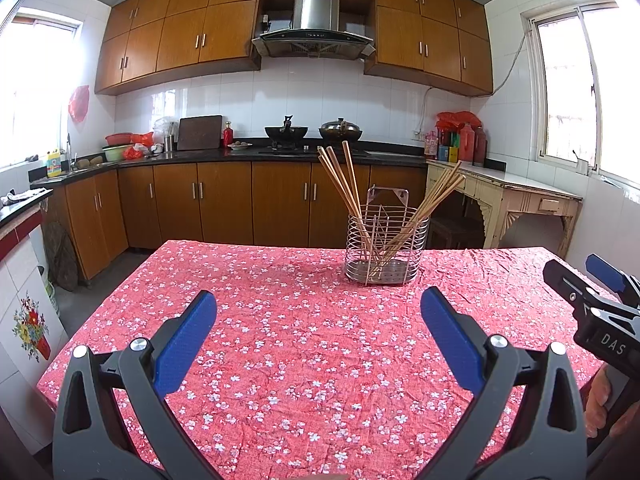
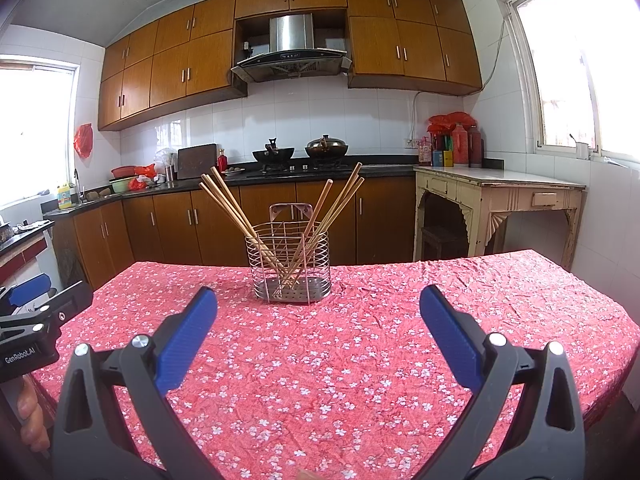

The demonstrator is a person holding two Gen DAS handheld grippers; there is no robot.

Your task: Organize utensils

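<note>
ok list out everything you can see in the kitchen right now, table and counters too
holder: one, silver wire, far middle of the table
chopsticks: about eight, light wood, standing in the holder, leaning left and right
tablecloth: one, red with white flowers, covering the table
woks: two, dark, on the stove at the back counter
range hood: one, steel, above the stove
cutting board: one, dark brown, leaning on the back wall
side table: one, cream, right wall
flasks: two, red, on the back right counter corner
left gripper: jaws open, blue pads, empty
right gripper: jaws open, blue pads, empty
</note>
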